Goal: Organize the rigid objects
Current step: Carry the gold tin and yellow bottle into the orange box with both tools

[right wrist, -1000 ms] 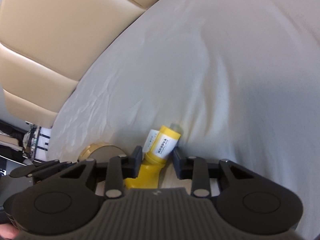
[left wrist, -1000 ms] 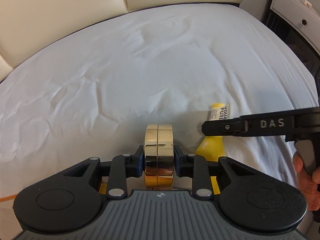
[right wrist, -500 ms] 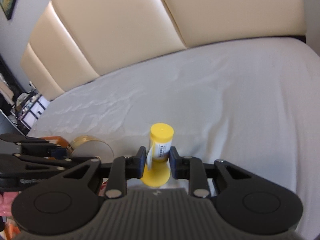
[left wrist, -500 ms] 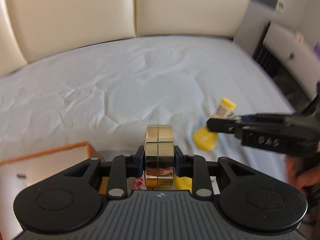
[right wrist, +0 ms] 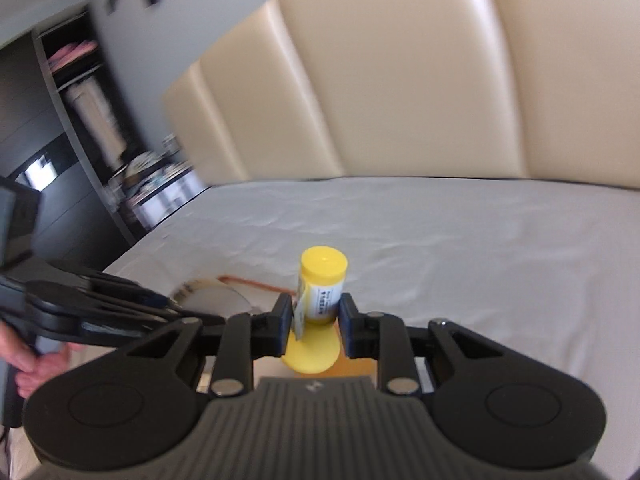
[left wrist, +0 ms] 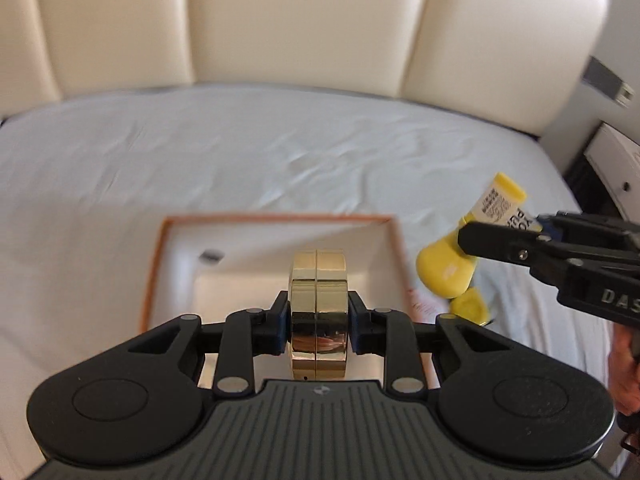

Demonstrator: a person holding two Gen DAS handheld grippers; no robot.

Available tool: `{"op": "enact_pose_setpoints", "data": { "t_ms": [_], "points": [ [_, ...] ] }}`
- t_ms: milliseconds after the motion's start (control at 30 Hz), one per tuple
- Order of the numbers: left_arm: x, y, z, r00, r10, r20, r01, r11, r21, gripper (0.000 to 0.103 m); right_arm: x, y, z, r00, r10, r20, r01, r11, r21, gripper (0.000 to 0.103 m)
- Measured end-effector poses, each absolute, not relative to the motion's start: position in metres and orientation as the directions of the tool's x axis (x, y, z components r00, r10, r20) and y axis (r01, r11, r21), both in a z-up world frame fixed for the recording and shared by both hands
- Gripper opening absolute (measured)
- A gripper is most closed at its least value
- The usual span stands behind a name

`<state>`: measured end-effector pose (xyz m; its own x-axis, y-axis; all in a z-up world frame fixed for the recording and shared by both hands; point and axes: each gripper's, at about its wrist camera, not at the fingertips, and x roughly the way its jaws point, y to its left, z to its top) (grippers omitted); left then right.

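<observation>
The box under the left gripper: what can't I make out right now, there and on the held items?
- Orange-rimmed box: its near part is hidden by the left gripper and gold disc in the left wrist view.
- Small dark item inside the box: too blurred to identify.
- Yellow bottle label: print too small to read; the right gripper covers its sides.

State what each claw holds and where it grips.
Left claw: gold round case, pinched across its flat faces. Right claw: yellow bottle, clamped on its labelled body below the cap.
</observation>
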<state>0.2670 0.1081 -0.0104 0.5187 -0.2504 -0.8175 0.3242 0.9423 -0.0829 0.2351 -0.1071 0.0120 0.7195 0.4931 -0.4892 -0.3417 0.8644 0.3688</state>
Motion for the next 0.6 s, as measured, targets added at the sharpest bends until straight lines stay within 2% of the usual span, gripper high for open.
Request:
{"op": "enact_pose_setpoints", "data": {
  "t_ms": [167,300,600],
  "points": [
    [0.291,0.141,-0.046,0.471,-0.234,-0.85,0.242,0.961,-0.131,0.031,0.261,-0.038,-0.004,0.634,0.48,-0.606,-0.375,0.876,0.302,0.024],
    [0.316,0.158,-0.072,0.416,-0.274,-0.867,0.199,0.958,-0.208,0.031,0.288,-0.008,-0.026,0.578,0.439,-0.688,-0.377,0.891,0.252,0.024],
    [0.344,0.163,-0.114,0.322,-0.321,-0.891,0.158,0.946,-0.284,0.031,0.324,0.007,-0.051,0.534,0.36,-0.765,-0.357,0.916,0.182,0.024]
  ]
}}
